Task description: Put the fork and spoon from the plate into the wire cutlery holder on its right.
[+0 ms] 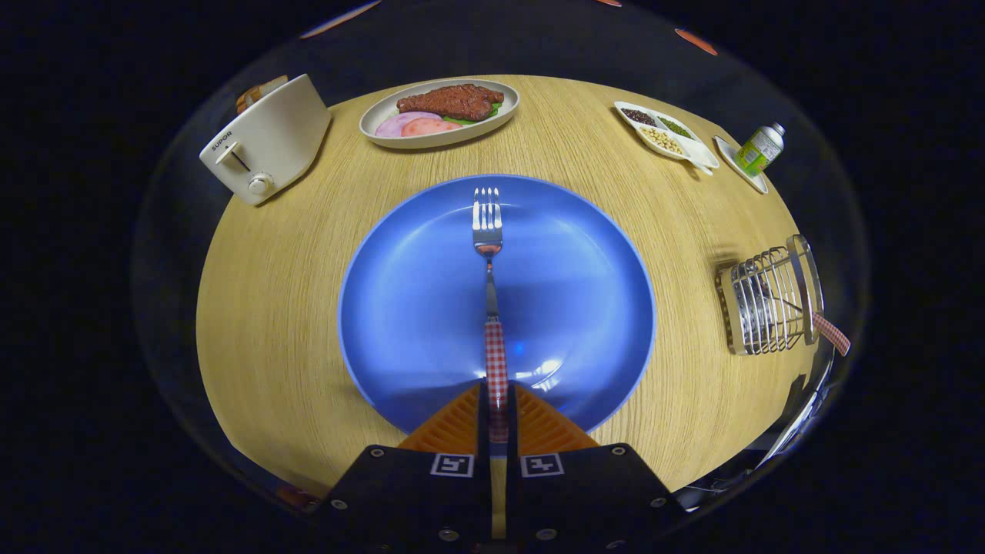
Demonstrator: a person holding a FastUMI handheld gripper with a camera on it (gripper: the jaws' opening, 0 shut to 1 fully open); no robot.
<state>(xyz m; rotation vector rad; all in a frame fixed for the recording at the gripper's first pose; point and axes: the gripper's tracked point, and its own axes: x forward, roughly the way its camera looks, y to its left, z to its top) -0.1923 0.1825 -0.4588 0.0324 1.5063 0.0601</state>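
My fingers clamped on the fork's handle over the blue plate.

To my far left a toaster stands on the bench, with a dish of meat beyond it. Straight ahead, I point level along the fork, both fingers pressed together on its checked handle, tines out over the middle of the plate. Well off to the right, the wire cutlery holder already carries a checked handle sticking out, presumably the spoon.
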